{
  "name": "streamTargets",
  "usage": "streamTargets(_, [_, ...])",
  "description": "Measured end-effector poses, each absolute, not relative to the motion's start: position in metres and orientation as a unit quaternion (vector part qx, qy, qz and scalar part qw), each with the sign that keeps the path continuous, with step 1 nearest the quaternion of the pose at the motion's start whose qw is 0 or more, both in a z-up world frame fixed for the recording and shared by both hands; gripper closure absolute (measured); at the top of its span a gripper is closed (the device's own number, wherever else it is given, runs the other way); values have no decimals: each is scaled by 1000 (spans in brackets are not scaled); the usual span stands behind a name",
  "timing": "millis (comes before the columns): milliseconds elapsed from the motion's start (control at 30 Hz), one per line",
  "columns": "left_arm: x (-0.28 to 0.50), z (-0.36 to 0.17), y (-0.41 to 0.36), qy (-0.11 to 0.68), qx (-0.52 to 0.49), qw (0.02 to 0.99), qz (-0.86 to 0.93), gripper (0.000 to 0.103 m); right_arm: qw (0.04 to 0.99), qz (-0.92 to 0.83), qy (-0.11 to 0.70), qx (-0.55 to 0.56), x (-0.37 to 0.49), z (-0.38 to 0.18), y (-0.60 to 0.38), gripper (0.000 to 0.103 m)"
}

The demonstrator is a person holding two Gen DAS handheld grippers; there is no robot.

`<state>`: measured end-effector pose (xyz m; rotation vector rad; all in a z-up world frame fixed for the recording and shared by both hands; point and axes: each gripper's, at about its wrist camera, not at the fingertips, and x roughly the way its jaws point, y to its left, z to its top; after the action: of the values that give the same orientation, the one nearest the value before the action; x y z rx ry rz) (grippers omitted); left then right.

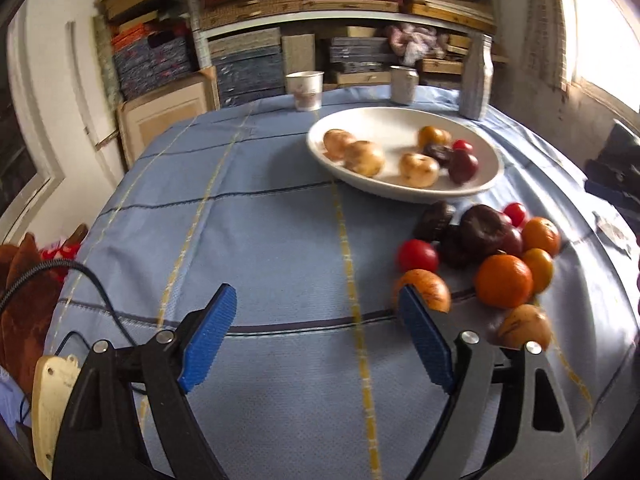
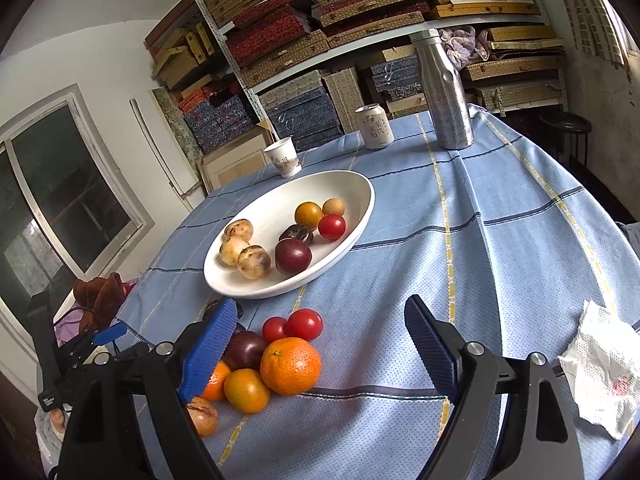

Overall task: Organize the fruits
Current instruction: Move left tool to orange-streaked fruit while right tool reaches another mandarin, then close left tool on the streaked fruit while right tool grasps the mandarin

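A white oval bowl on the blue tablecloth holds several fruits: pale brown ones, a yellow one, a small tomato and dark plums. A loose pile of fruit lies on the cloth in front of it: oranges, red tomatoes, dark plums and a tan fruit. My left gripper is open over bare cloth, its right pad beside an orange-tan fruit, nothing between the jaws. My right gripper is open too, hovering over the pile, with the big orange and tomatoes showing between its fingers, untouched.
A paper cup, a drink can and a steel bottle stand at the table's far edge. A crumpled tissue lies on the right. Shelves of boxes fill the back wall. A brown cloth and cable sit at the left edge.
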<state>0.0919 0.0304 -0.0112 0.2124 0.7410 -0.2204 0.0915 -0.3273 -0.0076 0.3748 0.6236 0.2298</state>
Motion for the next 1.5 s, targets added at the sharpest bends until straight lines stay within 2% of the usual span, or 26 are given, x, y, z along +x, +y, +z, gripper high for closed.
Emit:
streamTargets(200, [82,-22,-10,359,172,906,-147,21,928,111,308,180,92,-9,-326,16])
streamTargets(433, [91,-31,-23,379,179,892,-171,22,928,111,308,181,92,-10,-326,16])
streamTargets(567, [102,-37,-22,407,158,879,-189,43,928,112,308,179,92,-10,-326,16])
streamTargets(767, [106,-40,-26,417,151,872,-210,54,927,115,310,177,92,-10,-323,16])
streamTargets(800, [106,-41,-27,419,149,870,-215,61,927,115,311,175,92,-10,-322,16])
streamTargets(1033, [113,-43,-27,432,136,865,-215,63,926,121,318,164,92,-12,-316,16])
streamTargets(1200, [111,-34,-11,416,115,881,-196,63,926,123,339,114,91,-19,-297,16])
streamTargets(1300, [108,-30,-6,404,116,889,-179,63,928,118,348,67,89,-24,-281,23])
streamTargets(1367, [108,-28,-4,403,114,891,-178,63,925,117,359,47,91,-27,-273,33])
streamTargets(1500, [107,-28,-4,402,117,891,-179,63,920,120,370,52,94,-31,-274,36])
